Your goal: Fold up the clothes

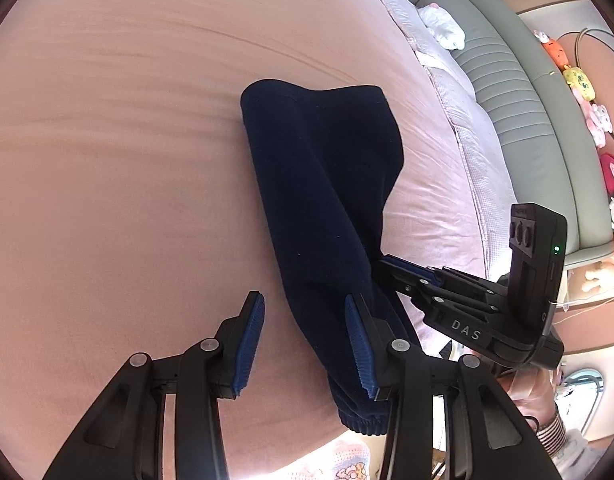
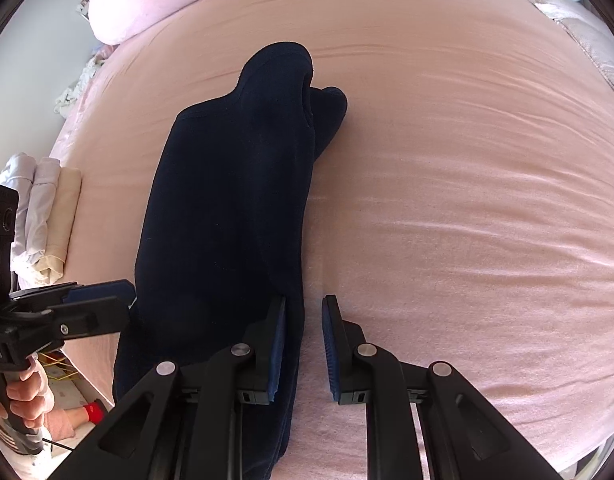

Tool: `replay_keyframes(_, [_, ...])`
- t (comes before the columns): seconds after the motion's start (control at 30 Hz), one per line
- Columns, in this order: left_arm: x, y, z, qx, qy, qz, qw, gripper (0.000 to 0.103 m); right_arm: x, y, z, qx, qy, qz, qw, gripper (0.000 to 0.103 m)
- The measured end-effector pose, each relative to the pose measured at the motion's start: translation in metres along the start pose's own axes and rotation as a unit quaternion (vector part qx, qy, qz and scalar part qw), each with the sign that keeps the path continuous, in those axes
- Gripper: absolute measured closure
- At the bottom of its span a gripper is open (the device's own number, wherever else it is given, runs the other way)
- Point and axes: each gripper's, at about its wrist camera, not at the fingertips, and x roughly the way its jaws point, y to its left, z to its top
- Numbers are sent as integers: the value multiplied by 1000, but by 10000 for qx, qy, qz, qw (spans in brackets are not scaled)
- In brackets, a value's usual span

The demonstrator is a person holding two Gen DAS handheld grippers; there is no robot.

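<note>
Your left claw (image 1: 305, 344) stands spread over the smooth, faintly rippled pink bed sheet (image 1: 127, 140), its ribbed blue pads (image 1: 249, 344) pinching nothing. The long, soft navy fleece garment (image 1: 319, 184), folded lengthwise, lies mid-bed with open sheet on both sides; its gathered cuff (image 1: 363, 424) nears the bed's edge. Your right claw (image 2: 305, 344) straddles the garment's right edge, jaws narrowed; whether the pads press cloth is hard to make out.

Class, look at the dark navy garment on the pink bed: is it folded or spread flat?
Folded. The navy garment lies as a narrow doubled strip on the pink sheet, with stacked edges showing at its far end.
</note>
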Motion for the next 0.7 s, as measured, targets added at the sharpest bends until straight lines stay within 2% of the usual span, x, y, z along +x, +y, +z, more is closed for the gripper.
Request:
replay_keyframes(0.13, [14,1,-5,39,138,-99,9998,64,-2,-1,-8,40,1,28,10000,87])
replay_keyframes(0.27, [14,-3,-16,351,-116,59,9993,64,-4,-5,-18,139,-51,124,9998,87])
replay_keyframes(0.7, [12,-12,-33,868,-105,594,9944,66,-16,-8,-51,181,-96,199,9996,86])
